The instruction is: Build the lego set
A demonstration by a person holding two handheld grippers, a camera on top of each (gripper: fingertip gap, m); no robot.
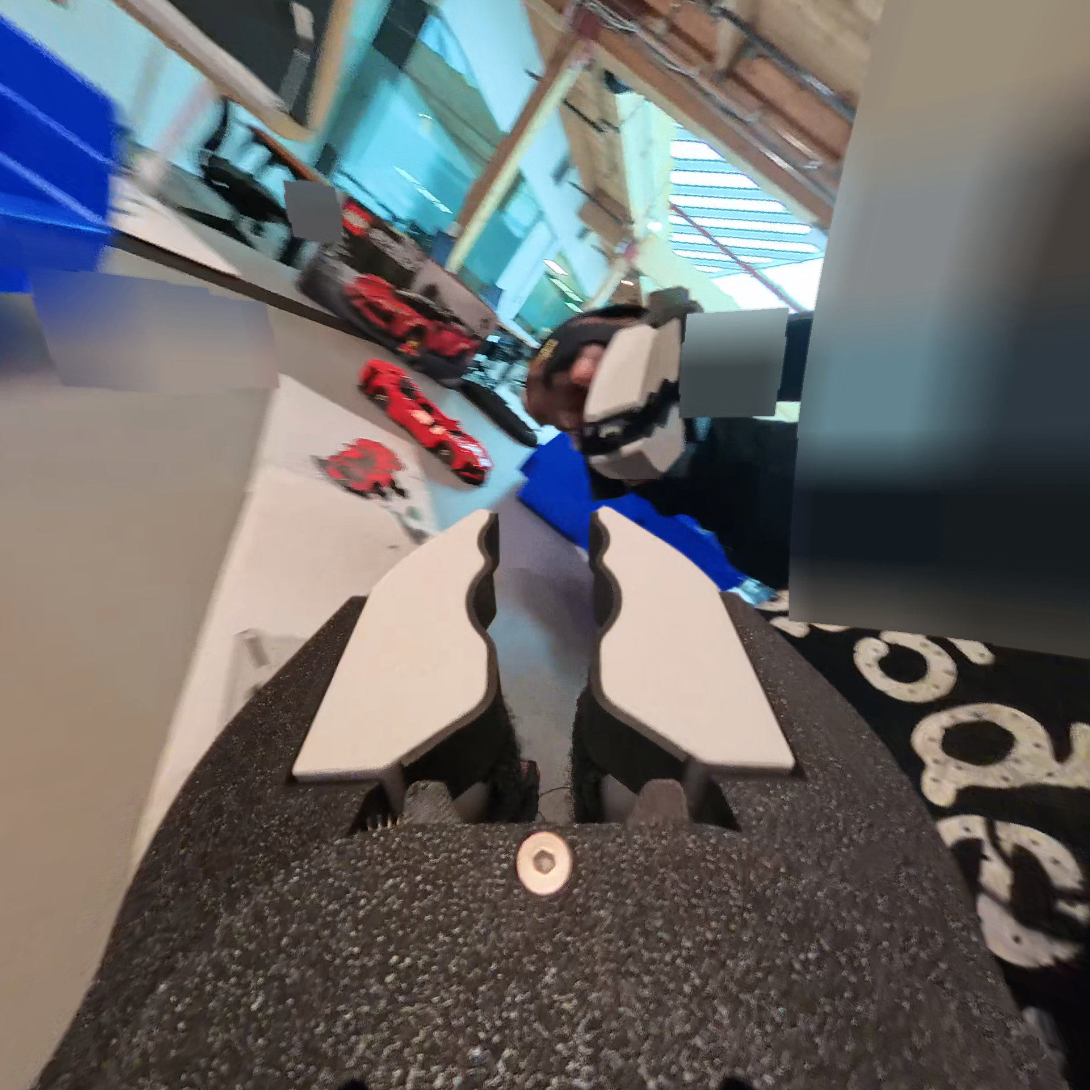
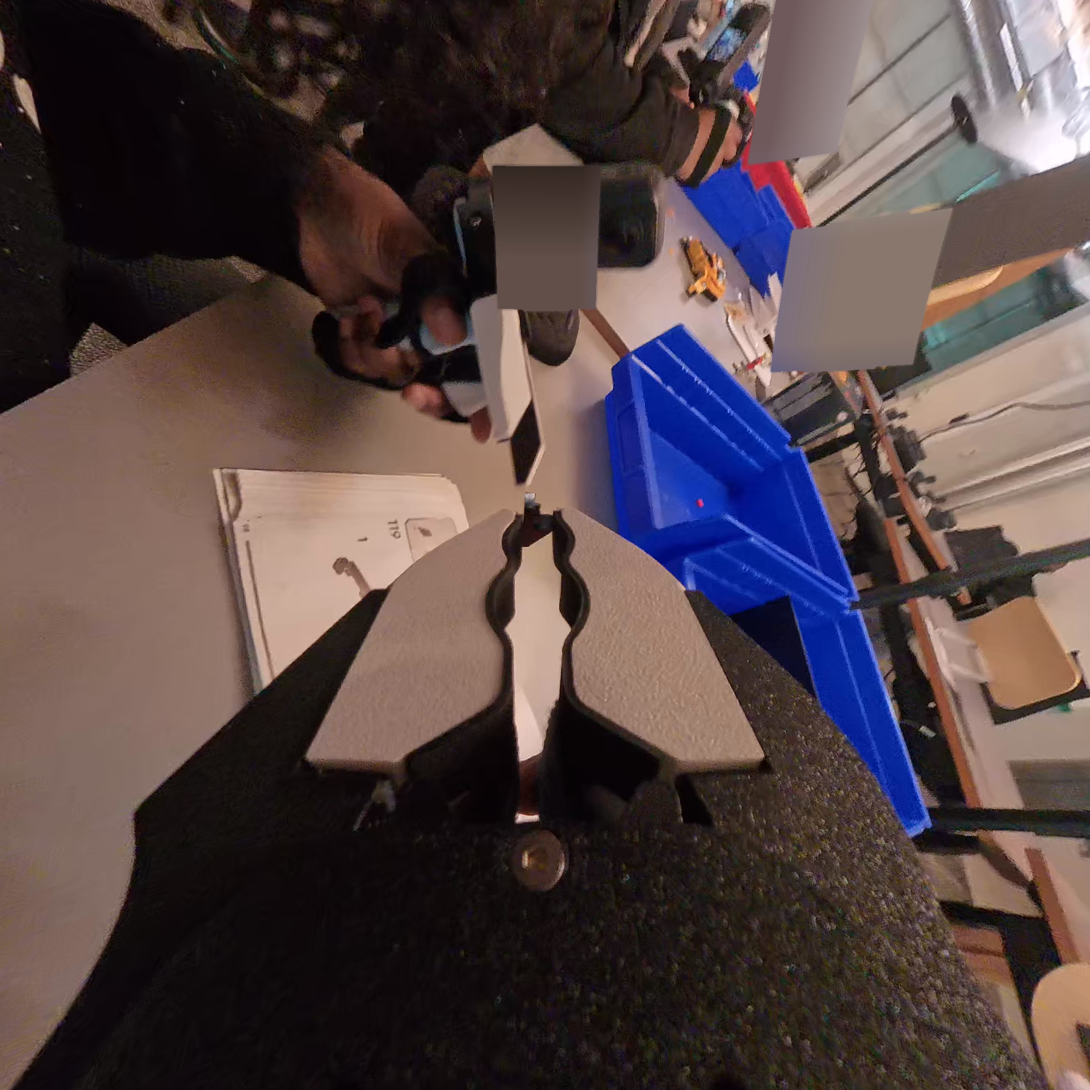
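My left gripper (image 1: 542, 522) is open and empty, held tilted above the grey table (image 1: 318, 566). A built red lego car (image 1: 424, 422) and a smaller red part-build (image 1: 363, 466) lie on the table beyond it. My right gripper (image 2: 535, 514) is shut on a small dark lego piece (image 2: 534, 525) at its fingertips, above the edge of an open instruction booklet (image 2: 312, 542). The left gripper also shows in the right wrist view (image 2: 519, 424), held by a gloved hand just beyond the piece. The right gripper shows far off in the left wrist view (image 1: 634, 401).
A lego box (image 1: 407, 318) with a red car pictured stands behind the built car. Blue bins (image 2: 708, 472) stand right of the booklet, one holding a tiny red piece (image 2: 700, 503). A yellow lego vehicle (image 2: 705, 268) lies farther back. Another blue bin (image 1: 47, 147) is far left. The left gripper's tips are roughly 5 centimeters from the right gripper's.
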